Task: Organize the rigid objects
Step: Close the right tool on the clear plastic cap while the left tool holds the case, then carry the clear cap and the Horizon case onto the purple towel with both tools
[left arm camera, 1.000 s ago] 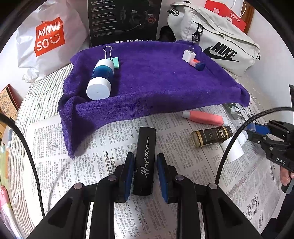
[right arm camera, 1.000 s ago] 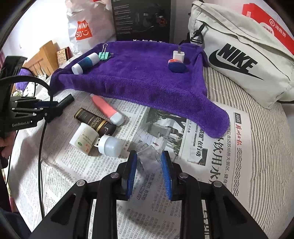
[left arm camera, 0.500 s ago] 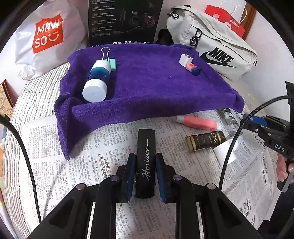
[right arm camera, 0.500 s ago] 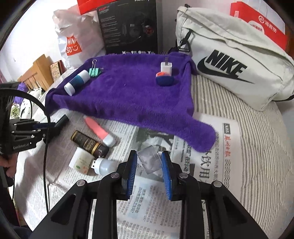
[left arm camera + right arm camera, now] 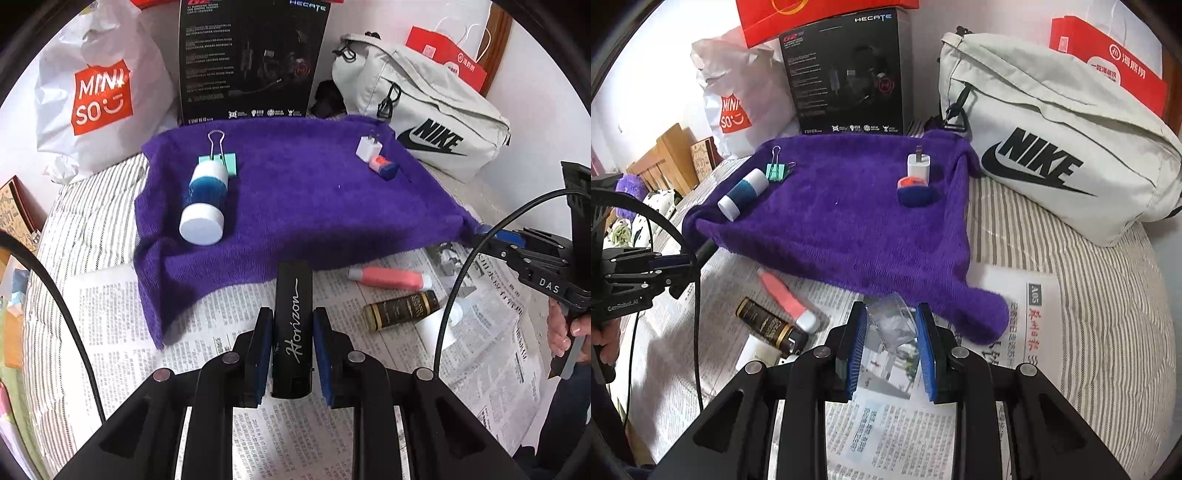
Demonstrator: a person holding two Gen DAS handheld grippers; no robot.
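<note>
- Black "Horizon" case (image 5: pixel 292 325) sits clamped lengthwise in the left gripper (image 5: pixel 292 350), lifted off the newspaper (image 5: pixel 110 332).
- A clear plastic piece (image 5: pixel 892 323) is pinched between the right gripper's (image 5: pixel 891 341) blue pads.
- Purple towel (image 5: pixel 295 206) lies toward 12 o'clock; carry both level and set them in bare cloth, clear of the white-capped bottle (image 5: pixel 204 201) at 11 o'clock and the charger (image 5: pixel 368 147) at 1 o'clock.

White tube (image 5: pixel 758 353) half hidden behind dark bottle (image 5: pixel 771 326). Red bag (image 5: pixel 1108 70) cut off by frame edge
</note>
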